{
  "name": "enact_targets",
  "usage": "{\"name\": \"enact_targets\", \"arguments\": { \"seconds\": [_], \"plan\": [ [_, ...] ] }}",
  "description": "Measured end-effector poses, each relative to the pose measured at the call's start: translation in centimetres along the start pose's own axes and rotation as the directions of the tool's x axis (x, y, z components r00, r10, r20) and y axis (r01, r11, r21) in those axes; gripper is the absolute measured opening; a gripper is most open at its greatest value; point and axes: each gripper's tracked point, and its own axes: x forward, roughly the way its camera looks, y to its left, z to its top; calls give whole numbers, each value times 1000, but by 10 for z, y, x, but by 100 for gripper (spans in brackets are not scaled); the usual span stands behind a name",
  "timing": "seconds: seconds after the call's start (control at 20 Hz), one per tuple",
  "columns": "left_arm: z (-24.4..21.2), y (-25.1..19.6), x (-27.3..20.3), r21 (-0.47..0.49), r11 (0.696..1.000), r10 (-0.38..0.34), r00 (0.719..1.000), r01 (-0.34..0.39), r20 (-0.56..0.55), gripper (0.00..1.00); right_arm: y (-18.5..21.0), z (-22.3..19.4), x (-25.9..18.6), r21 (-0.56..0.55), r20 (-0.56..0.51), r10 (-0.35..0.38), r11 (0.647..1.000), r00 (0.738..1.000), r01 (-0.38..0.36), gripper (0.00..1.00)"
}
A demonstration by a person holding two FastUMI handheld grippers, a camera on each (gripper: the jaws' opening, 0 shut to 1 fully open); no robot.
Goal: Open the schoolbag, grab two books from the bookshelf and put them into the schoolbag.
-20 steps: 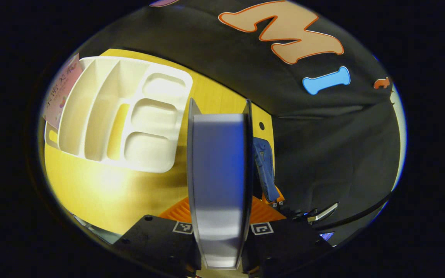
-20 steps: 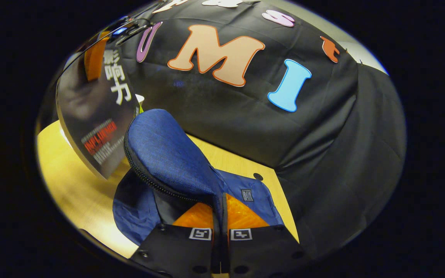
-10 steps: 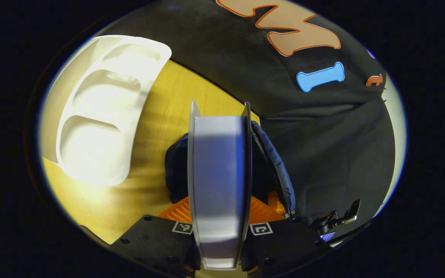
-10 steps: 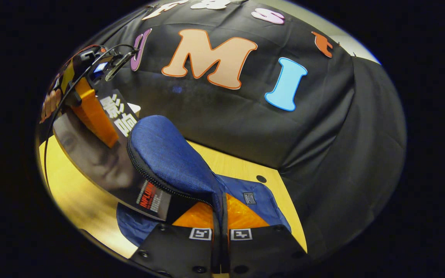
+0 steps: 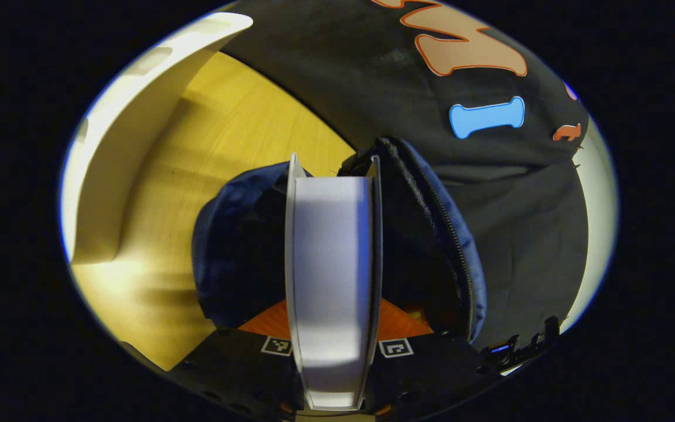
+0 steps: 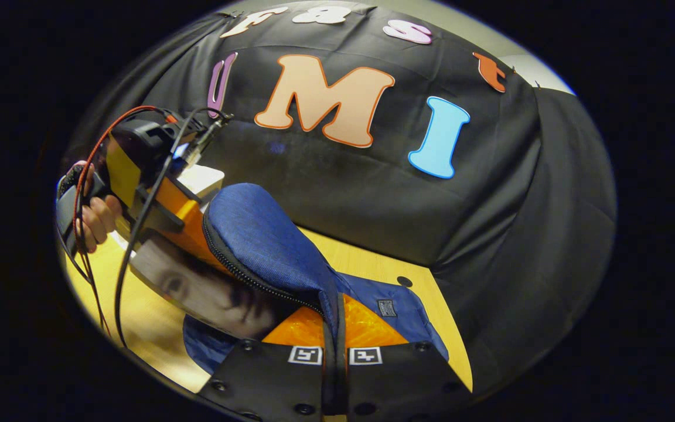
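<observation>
A: Where does the book (image 5: 330, 281) lie relative to the schoolbag (image 5: 431, 234)?

B: My left gripper (image 5: 331, 346) clamps one book edge-on, its long axis pointing straight ahead into the bag's open mouth. My right gripper (image 6: 336, 346) pinches the bag's flap (image 6: 261, 240), holding it up.

A: Counts?

B: One book, one schoolbag on the worktop (image 5: 220, 135) near its far edge, one white bookshelf (image 5: 132, 117) beside it. My left hand (image 6: 96, 218) is nearer the opening.

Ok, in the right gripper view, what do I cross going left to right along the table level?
Hand gripping the left tool → left tool → book → schoolbag flap held up → bare table → booth wall.
</observation>
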Motion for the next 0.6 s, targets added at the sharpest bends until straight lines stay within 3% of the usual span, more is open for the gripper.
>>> {"name": "enact_targets", "arguments": {
  "seconds": [0.2, 0.5, 0.6],
  "plan": [
    [-7, -3, 23, -4, 1000, -18, 1000, 18, -4, 36, 9, 5, -4, -3, 52, 40, 999, 998, -40, 1],
    [-10, -6, 36, -50, 996, -74, 997, 74, 11, 36, 9, 5, -7, 21, 67, 40, 999, 997, -41, 1],
    [-7, 0, 41, -45, 997, -59, 998, 60, 36, 36, 10, 5, -8, 22, 64, 41, 999, 997, -43, 3]
  ]
}}
